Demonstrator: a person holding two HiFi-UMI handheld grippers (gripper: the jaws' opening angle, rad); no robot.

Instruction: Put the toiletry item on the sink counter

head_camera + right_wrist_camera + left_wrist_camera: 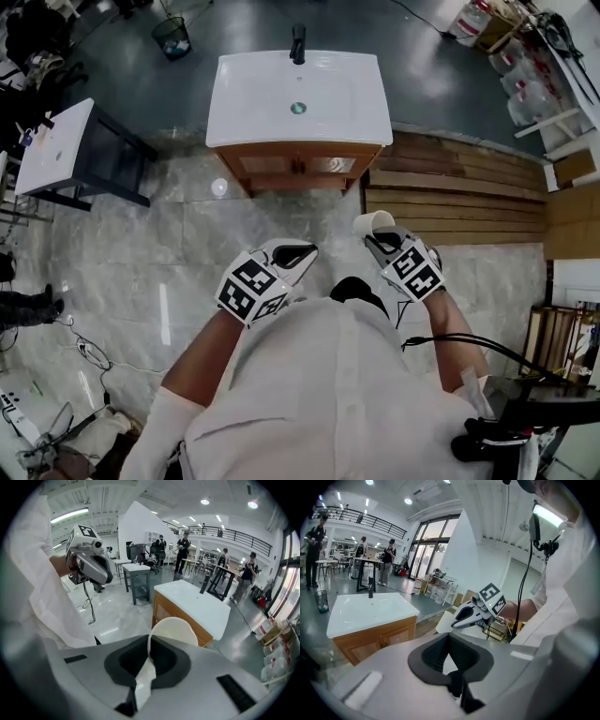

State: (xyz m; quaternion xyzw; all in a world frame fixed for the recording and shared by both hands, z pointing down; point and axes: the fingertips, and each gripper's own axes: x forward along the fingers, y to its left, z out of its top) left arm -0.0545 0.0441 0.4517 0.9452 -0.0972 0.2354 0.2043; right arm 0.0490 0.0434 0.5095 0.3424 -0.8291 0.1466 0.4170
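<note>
A person stands facing a white sink counter (253, 103) on a wooden cabinet, well short of it. The right gripper (377, 239) has its jaws pressed almost together, pinching the thin wall of the toiletry item (172, 630), a cream cup-shaped piece. The item sticks out past the jaw tips, pointing towards the counter and to the right of its basin. The left gripper (295, 255) is equally far from the counter, its jaws closed on nothing.
</note>
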